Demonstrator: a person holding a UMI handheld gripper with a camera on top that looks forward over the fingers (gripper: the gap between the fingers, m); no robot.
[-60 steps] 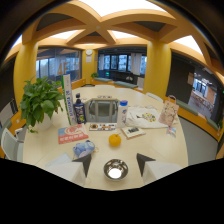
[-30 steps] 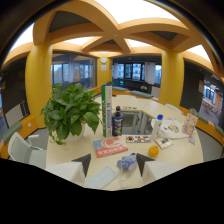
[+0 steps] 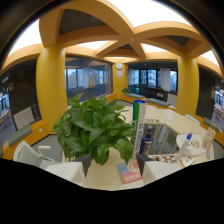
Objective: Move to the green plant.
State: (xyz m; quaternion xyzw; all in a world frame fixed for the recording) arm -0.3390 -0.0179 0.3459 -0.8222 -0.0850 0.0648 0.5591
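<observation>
The green plant (image 3: 97, 127) is a bushy, broad-leaved pot plant standing on the pale table (image 3: 107, 175); it looms large just ahead of my fingers and slightly toward the left one. My gripper (image 3: 112, 162) is open with nothing held between its fingers. The left fingertip (image 3: 84, 162) lies under the plant's lowest leaves, which hide the pot. The right fingertip (image 3: 141, 161) sits beside a pink magazine (image 3: 131, 172).
A tall white and green tube (image 3: 138, 125) stands right of the plant, with a dark bottle (image 3: 148, 140) behind it. Farther right is a blue-capped bottle (image 3: 186, 142). A white chair (image 3: 30, 152) is left of the table, in front of a yellow pillar (image 3: 50, 95).
The view has swung left and moved closer. The plant has grown from a small shape at the table's far left to fill the space just ahead of the fingers.
</observation>
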